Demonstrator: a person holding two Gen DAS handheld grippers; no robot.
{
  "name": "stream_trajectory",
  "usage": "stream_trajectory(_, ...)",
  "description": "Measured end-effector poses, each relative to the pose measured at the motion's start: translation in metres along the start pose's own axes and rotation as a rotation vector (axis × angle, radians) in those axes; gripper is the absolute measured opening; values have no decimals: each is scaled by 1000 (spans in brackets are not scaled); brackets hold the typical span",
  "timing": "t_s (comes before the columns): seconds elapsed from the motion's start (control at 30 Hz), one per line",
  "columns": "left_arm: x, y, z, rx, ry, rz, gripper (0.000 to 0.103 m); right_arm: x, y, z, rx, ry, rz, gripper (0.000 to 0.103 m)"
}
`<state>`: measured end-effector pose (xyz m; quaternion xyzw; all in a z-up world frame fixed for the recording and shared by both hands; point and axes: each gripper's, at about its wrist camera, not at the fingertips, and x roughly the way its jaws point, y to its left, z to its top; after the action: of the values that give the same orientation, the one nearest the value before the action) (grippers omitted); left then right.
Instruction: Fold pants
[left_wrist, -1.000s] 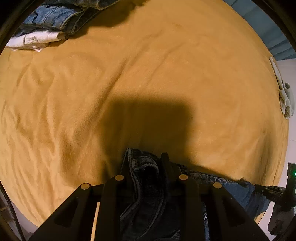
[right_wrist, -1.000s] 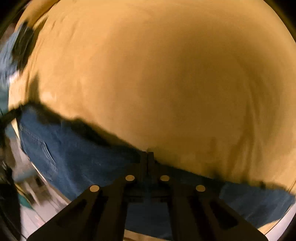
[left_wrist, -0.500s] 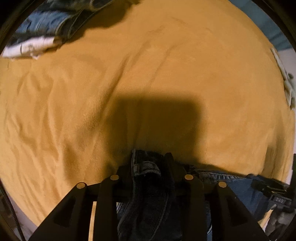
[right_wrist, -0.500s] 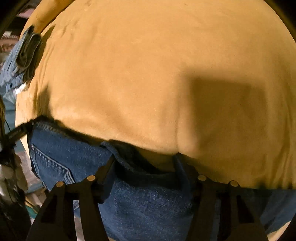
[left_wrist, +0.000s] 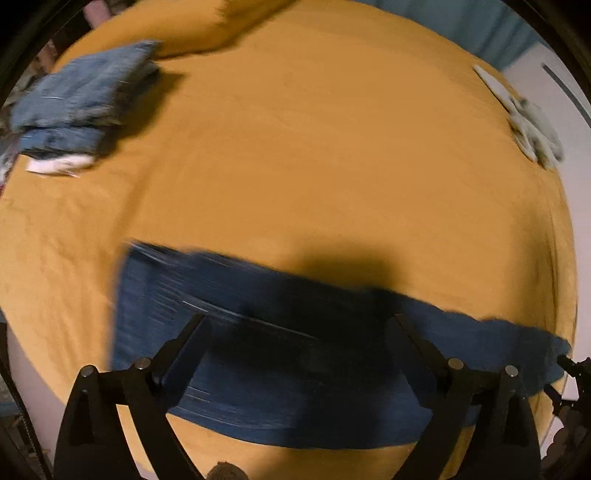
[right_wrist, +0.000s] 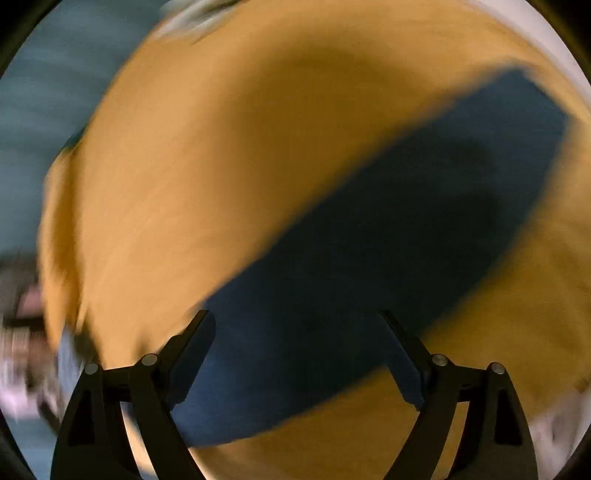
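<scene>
The dark blue denim pants (left_wrist: 280, 354) are laid flat on the mustard-yellow bedspread (left_wrist: 332, 166), apparently once folded lengthwise; crosswise folds are judged left. Both the left claw (left_wrist: 295, 336) and the right claw (right_wrist: 295, 332) have just been opening, are spread wide, and nothing is gripped.

Your pants (left_wrist: 280, 332) are dark blue denim, matt, with a woven grain that blurs into streaks in the left wrist view. They lie on an ochre cover (left_wrist: 314, 166) of soft, velvety cloth with a short nap and no shine. The stack (left_wrist: 81, 99) you see far off is paler, washed denim over a white cloth layer. Your left gripper (left_wrist: 299, 328) and right gripper (right_wrist: 295, 328) have matt black plastic fingers, each joined by 2 small, dull silver metal pins.
</scene>
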<state>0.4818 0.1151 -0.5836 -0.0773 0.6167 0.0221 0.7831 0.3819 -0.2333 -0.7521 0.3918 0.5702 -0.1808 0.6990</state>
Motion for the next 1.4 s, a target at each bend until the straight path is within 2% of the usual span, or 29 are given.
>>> stream_trajectory(0.03, 13, -20, -7, 8, 25, -14, 97, -14, -41, 16, 60, -36, -33, 87)
stream_trajectory(0.1, 31, -50, -16, 16, 66, -26, 97, -26, -89, 39, 116, -62, -75, 87)
stream_trajectory(0.13, 46, -67, -23, 15, 106, -36, 97, -31, -122, 54, 166, -77, -68, 87)
stream_trajectory(0.2, 63, -86, -32, 1, 145, -60, 97, -29, -157, 72, 238, -79, -6, 87)
stream_trajectory(0.23, 73, -97, -36, 3, 156, -49, 97, -24, -177, 85, 282, -78, 37, 87)
stream_trajectory(0.33, 86, -113, -40, 18, 136, 20, 97, 4, -209, 109, 362, -71, 97, 88)
stream_trajectory(0.43, 96, -114, -37, -1, 135, 53, 97, 16, -207, 119, 376, -118, 146, 88)
stream_trajectory(0.5, 103, -111, -31, -23, 145, 62, 97, 17, -197, 127, 332, -140, 234, 70)
stream_trajectory(0.53, 107, -110, -28, -31, 150, 69, 97, 17, -194, 132, 318, -134, 259, 67)
stream_trajectory(0.6, 113, -106, -22, -42, 156, 84, 97, 28, -188, 141, 286, -112, 251, 68)
stream_trajectory(0.63, 117, -106, -17, -47, 154, 94, 97, 35, -185, 142, 287, -107, 258, 64)
stream_trajectory(0.7, 126, -110, -11, -43, 152, 120, 97, 34, -186, 140, 300, -116, 263, 20)
stream_trajectory(0.73, 129, -114, -9, -46, 144, 130, 97, 33, -189, 142, 320, -91, 263, 9)
stream_trajectory(0.83, 138, -111, -2, -63, 142, 148, 99, 16, -191, 140, 351, -142, 274, 8)
stream_trajectory(0.9, 145, -107, 1, -55, 151, 158, 101, 1, -214, 128, 377, -193, 247, 8)
stream_trajectory(0.97, 151, -106, 5, -47, 152, 176, 101, 14, -233, 124, 416, -152, 246, 8)
stream_trajectory(1.03, 154, -104, 9, -57, 153, 183, 101, 25, -242, 124, 425, -123, 293, 10)
stream_trajectory(1.1, 154, -107, 8, -78, 153, 170, 101, 24, -247, 125, 421, -96, 337, 22)
stream_trajectory(1.13, 150, -113, 3, -84, 154, 159, 101, 24, -247, 125, 417, -75, 358, 37)
stream_trajectory(1.17, 149, -116, 3, -88, 158, 142, 101, 24, -245, 123, 399, -64, 399, 56)
stream_trajectory(1.2, 148, -119, 1, -86, 156, 134, 101, 25, -242, 121, 379, -61, 425, 65)
stream_trajectory(1.23, 146, -123, 0, -76, 153, 123, 101, 27, -235, 121, 362, -62, 448, 71)
stream_trajectory(1.3, 143, -132, -1, -51, 144, 107, 101, 34, -228, 122, 323, -66, 444, 74)
stream_trajectory(1.33, 142, -136, -1, -44, 139, 94, 101, 36, -225, 125, 320, -75, 457, 84)
stream_trajectory(1.4, 141, -141, -4, -33, 133, 83, 101, 40, -216, 132, 320, -99, 500, 86)
